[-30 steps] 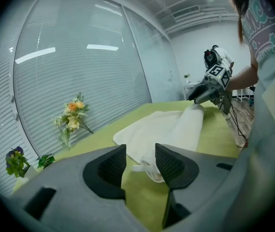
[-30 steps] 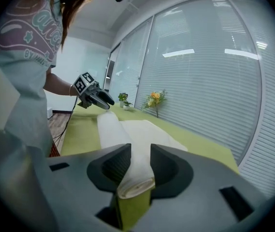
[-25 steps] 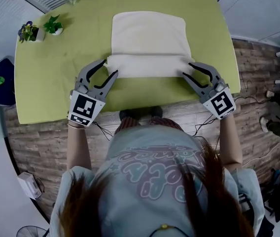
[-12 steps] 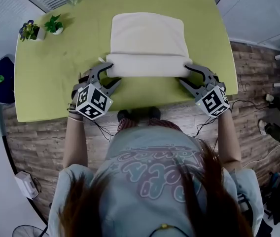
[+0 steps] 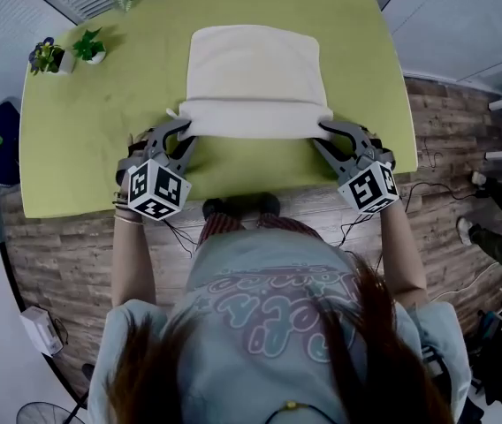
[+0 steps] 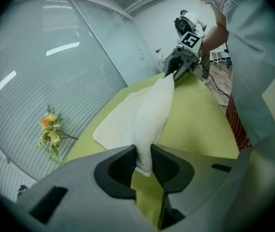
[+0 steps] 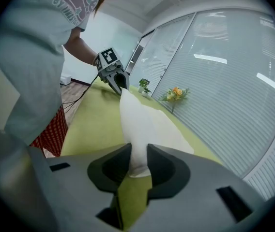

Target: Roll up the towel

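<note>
surroundings: green surface [image 5: 83, 148] on a wood-plank floor [image 5: 57, 254]; slatted glass wall [image 7: 234, 81] behind it.
far left corner: potted plant [image 5: 48, 57], with a second potted plant [image 5: 92, 47] just beside it, both well apart from the towel.
far edge: bunch of yellow flowers [image 6: 50, 129].
in the way: your own head and shoulders cover the lower head view. the near strip of the surface shows past them.
towel [image 5: 253, 64]: cream, lying mid-surface. its near edge is rolled into a thick band that runs between your two grippers.
left gripper [image 6: 143, 161]: jaws have just been closing. they stand narrow, pinching the left end of the roll.
right gripper [image 7: 138, 164]: jaws have just been closing. they stand narrow, pinching the right end of the roll.
contact: each roll end sits squeezed between the pads, and the band hangs taut from one gripper to the other.
count: towel 1, grippers 2, potted plants 2, flower bunches 1.
</note>
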Available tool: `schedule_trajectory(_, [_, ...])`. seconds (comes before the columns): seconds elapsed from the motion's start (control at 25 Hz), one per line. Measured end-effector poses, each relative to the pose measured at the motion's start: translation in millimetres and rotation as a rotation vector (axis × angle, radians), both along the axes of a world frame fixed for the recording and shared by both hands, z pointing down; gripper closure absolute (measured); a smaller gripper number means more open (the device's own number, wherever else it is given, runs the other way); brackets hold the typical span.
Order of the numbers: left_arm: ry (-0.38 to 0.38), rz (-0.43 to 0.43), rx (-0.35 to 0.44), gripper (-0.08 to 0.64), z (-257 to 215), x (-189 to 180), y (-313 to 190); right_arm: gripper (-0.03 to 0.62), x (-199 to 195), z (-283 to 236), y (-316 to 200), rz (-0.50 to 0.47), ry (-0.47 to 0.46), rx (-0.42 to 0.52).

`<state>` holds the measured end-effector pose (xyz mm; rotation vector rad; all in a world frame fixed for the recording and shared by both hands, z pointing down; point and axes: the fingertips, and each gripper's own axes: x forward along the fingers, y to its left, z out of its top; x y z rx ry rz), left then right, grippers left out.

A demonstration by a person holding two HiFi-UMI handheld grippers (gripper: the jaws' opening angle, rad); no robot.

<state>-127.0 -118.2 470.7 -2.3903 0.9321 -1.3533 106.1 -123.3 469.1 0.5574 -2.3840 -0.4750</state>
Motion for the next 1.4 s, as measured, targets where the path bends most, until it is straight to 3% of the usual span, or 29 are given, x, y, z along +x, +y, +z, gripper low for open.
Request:
schedule_trajectory(0.36, [0.05, 0.018, -0.029, 0.482, 1, -2, 38, 0.497, 1, 3, 36, 0.01, 0.007, -0.007])
schedule_trajectory(0.72, [0.085, 0.109, -0.12, 0.485, 0, -11, 78, 0.495, -6, 2, 83, 0.059, 0.014, -0.079])
schedule_trajectory(0.92, [0.107, 0.134, -0.211, 0.486, -3, -17, 86, 0.489, -11, 2, 90, 0.085, -0.045, -0.161])
schedule_trajectory(1.12, [0.079, 0.15, -0.255, 0.485, -9, -17, 72, 0.485, -12, -6, 78, 0.084, -0.126, -0.234])
schedule_trajectory(1.4, [0.135, 0.103, -0.334, 0.485, -12, -14, 44, 0.477, -6, -15, 49, 0.07, -0.22, -0.331])
